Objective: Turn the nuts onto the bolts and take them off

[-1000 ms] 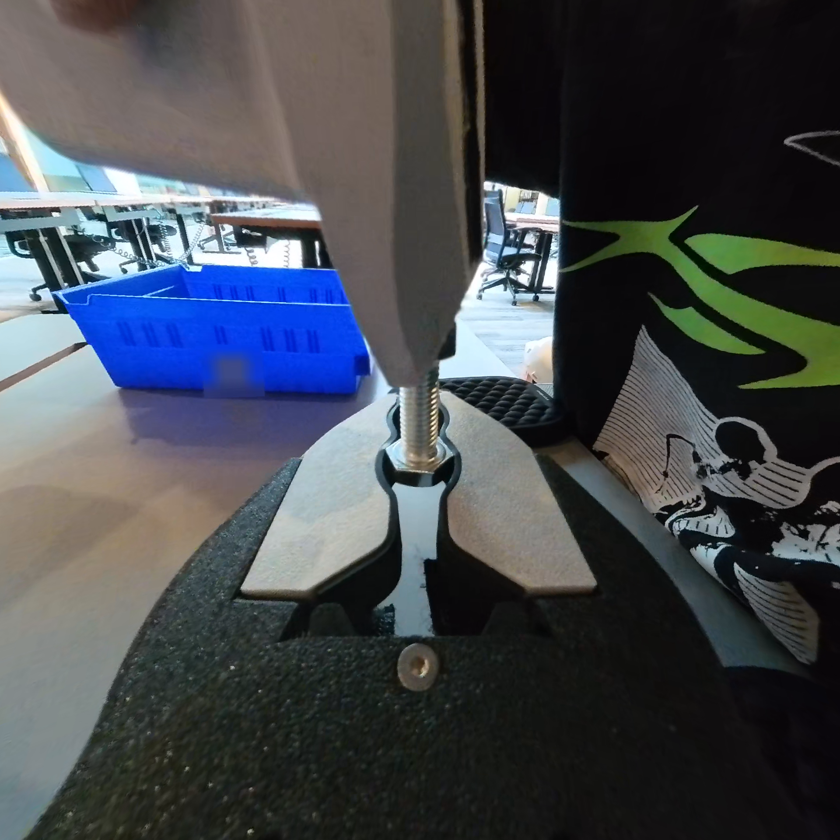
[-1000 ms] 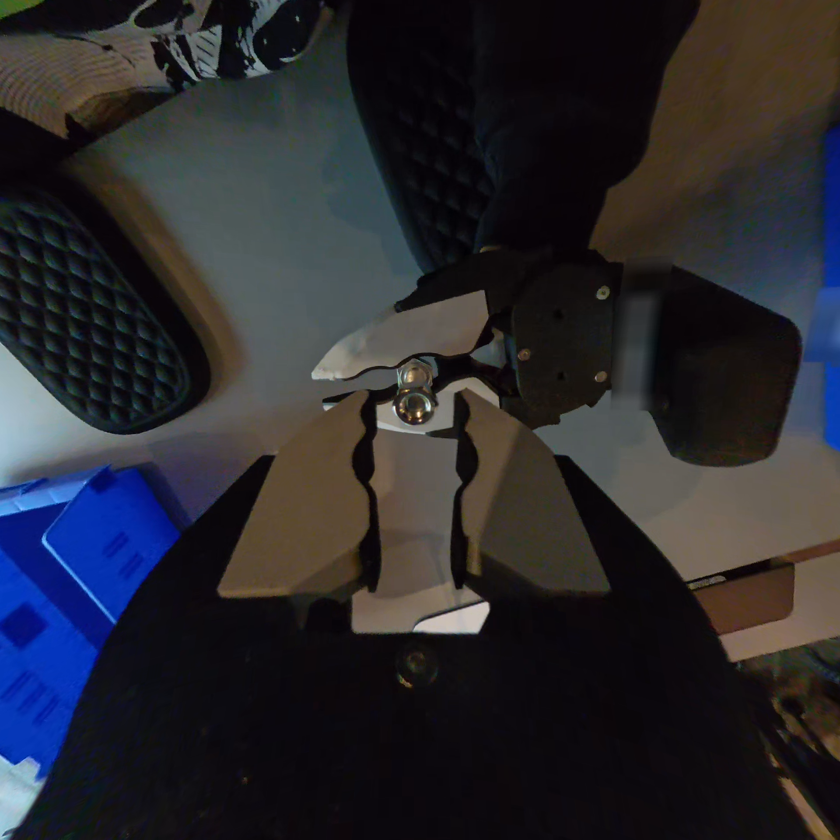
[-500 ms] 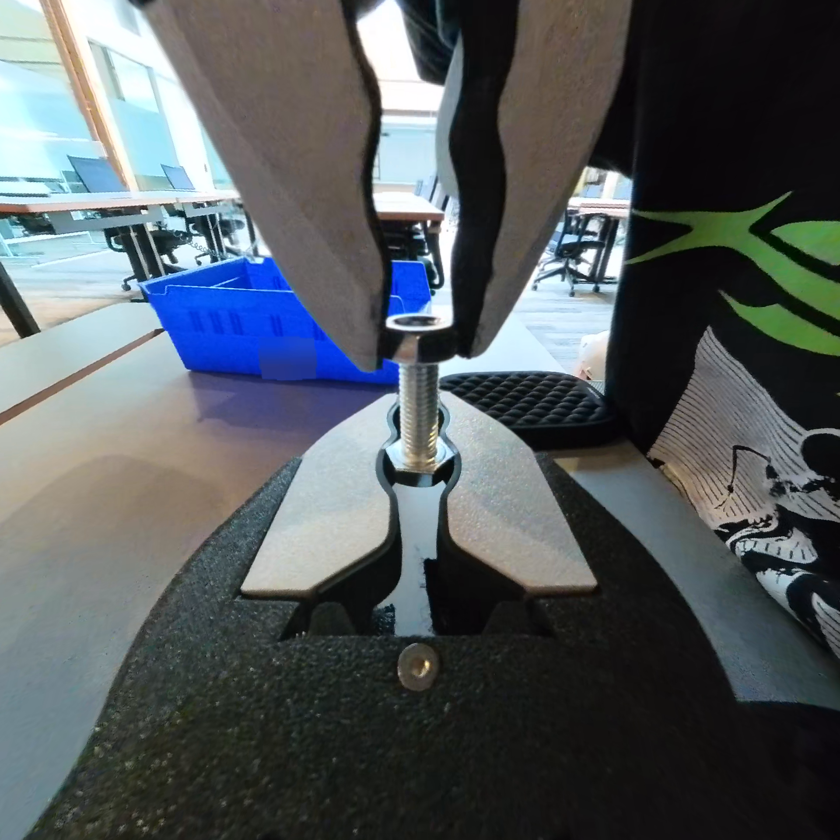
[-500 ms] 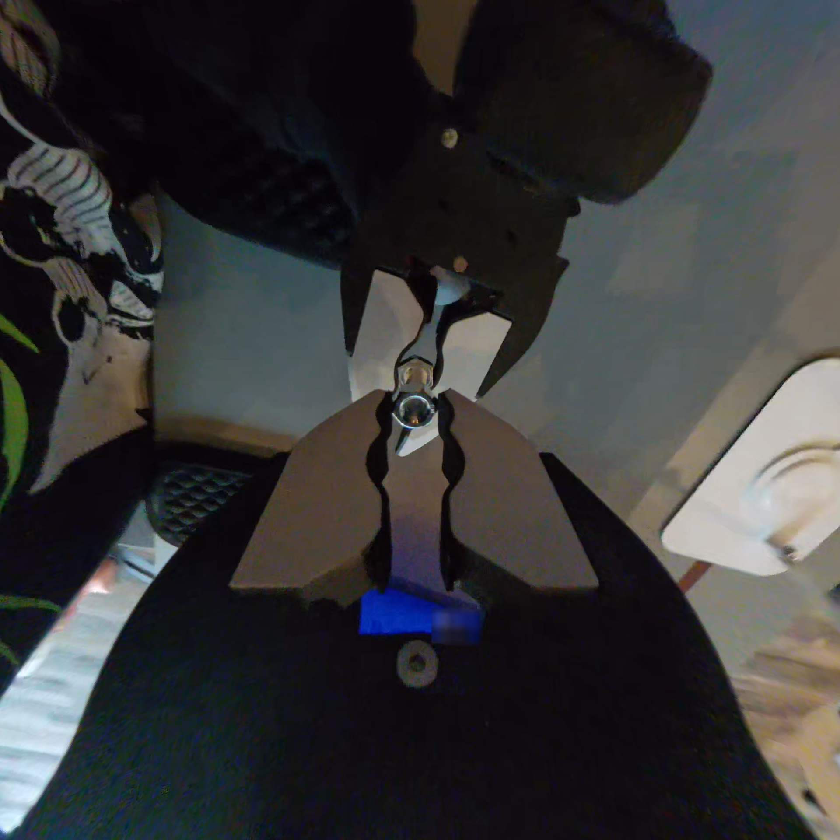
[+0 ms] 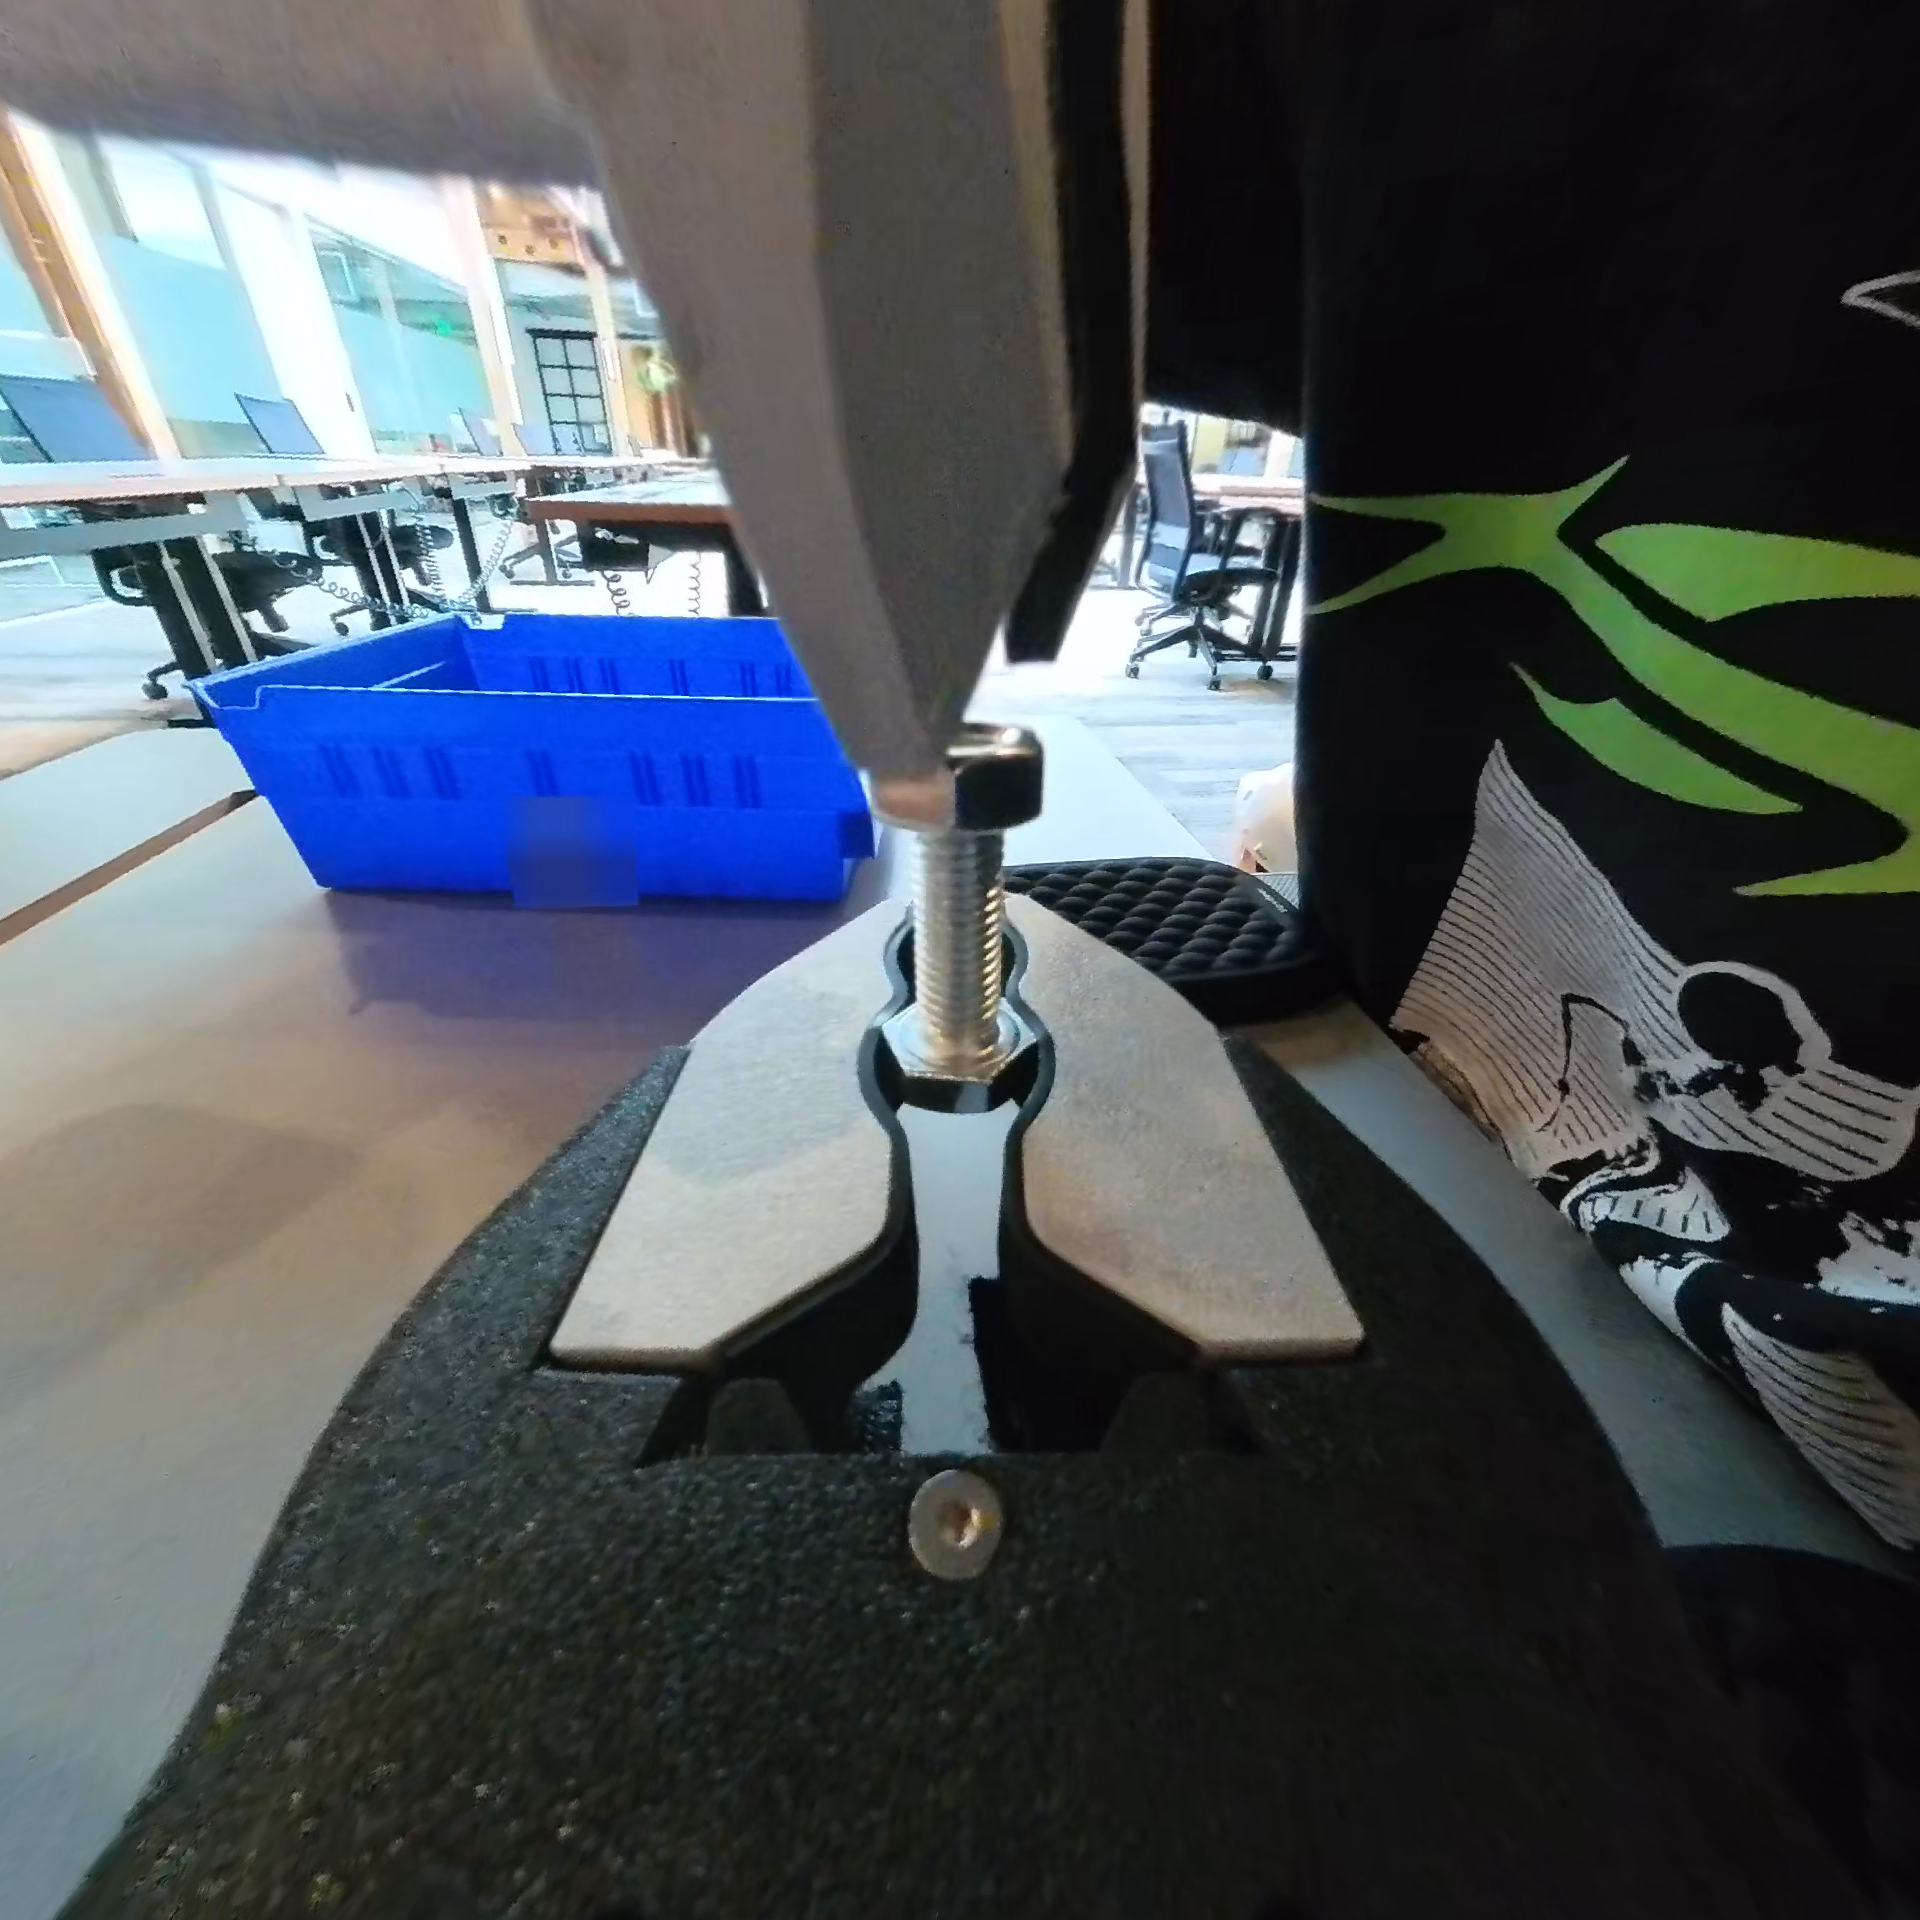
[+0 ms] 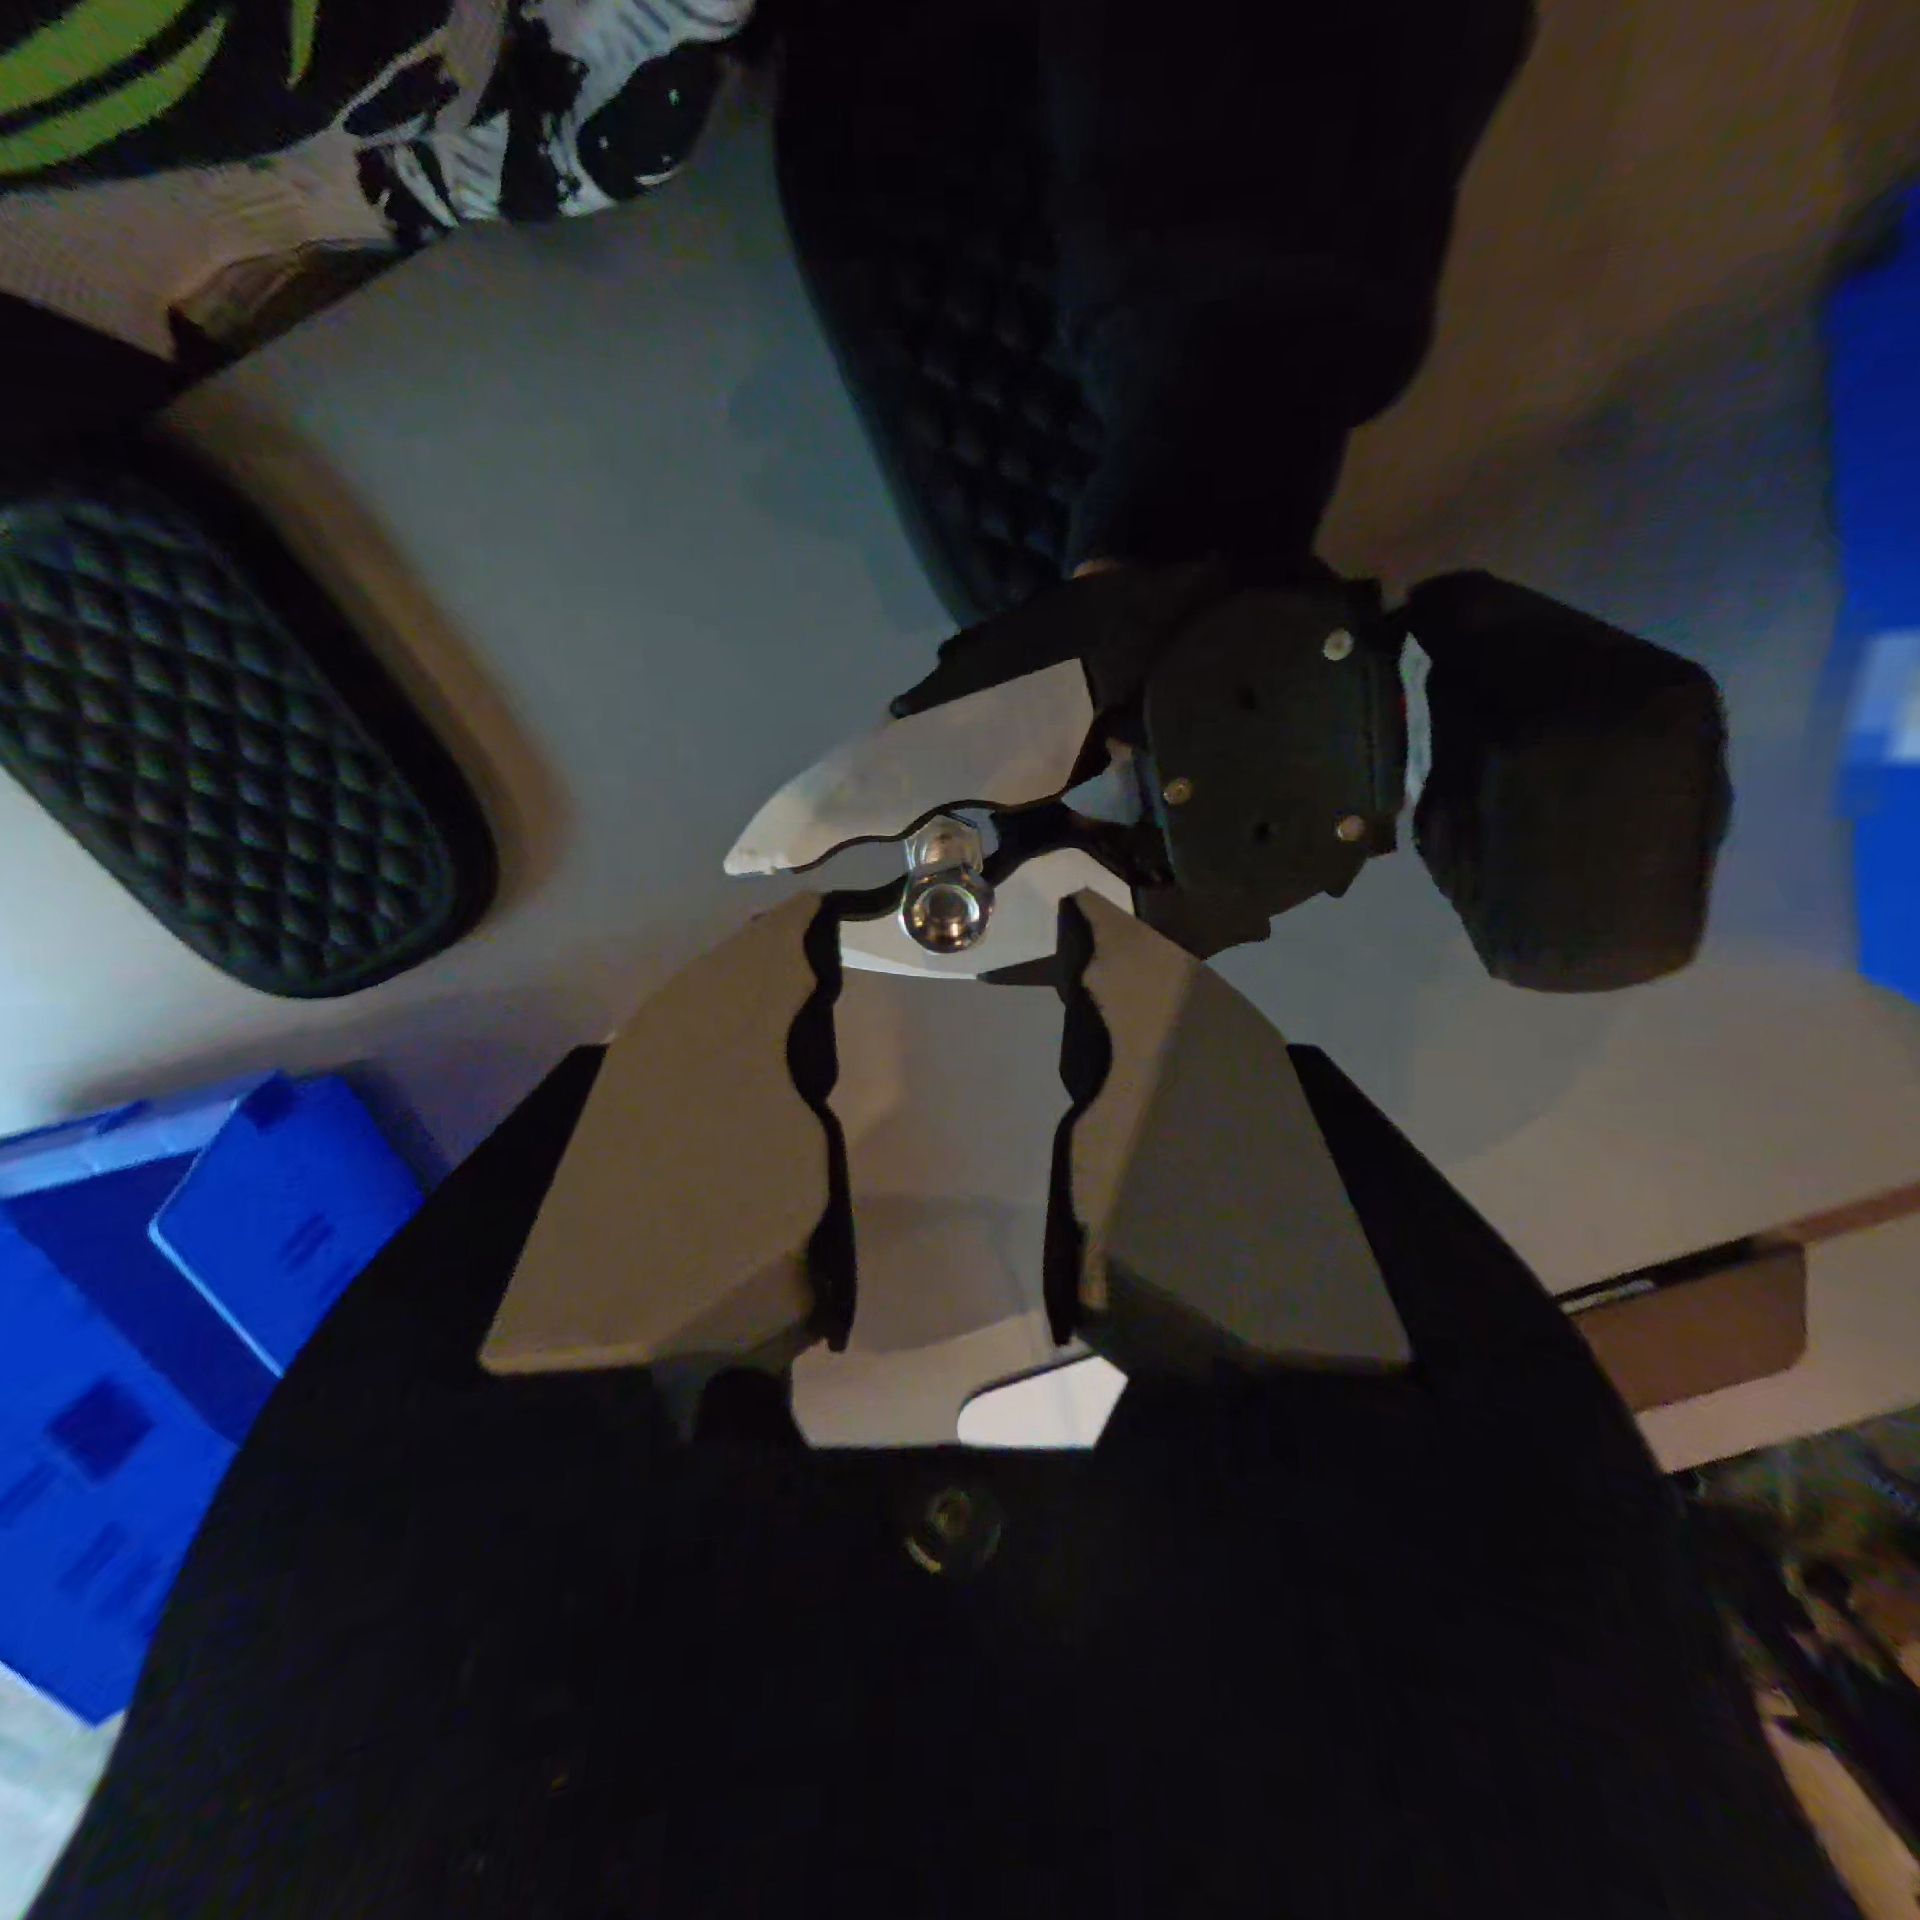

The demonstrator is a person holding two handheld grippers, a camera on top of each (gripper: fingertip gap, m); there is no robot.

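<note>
Now, mid-turn by the look of it: nut (image 5: 958,1055) pinched in the notch near the tips of the left gripper (image 5: 958,935), fingers (image 5: 769,1143) closed hard on its flats. Bolt (image 5: 956,925) standing upright through the nut, thread rising from between those 2 fingers, head (image 5: 997,774) at the top.

Right gripper (image 6: 943,925) hanging over it from above, spread wide and gripping nothing. Head sitting just between the 2 fingertips in the right wrist view, 1 tip touching its left side in the left wrist view, the other apart from it.

Probably a re-grip between twists, so:

- Centre the head between the right fingertips before closing, not off to the touching side.
- Close fully on the head, then rotate about the bolt's own axis, no leaning.
- Hold the left clamp square, nut level in the notch, so the thread cannot bind.
- Release and reset in short arcs.

Main risk: a 1-sided nudge tipping the bolt or slipping off the head.
</note>
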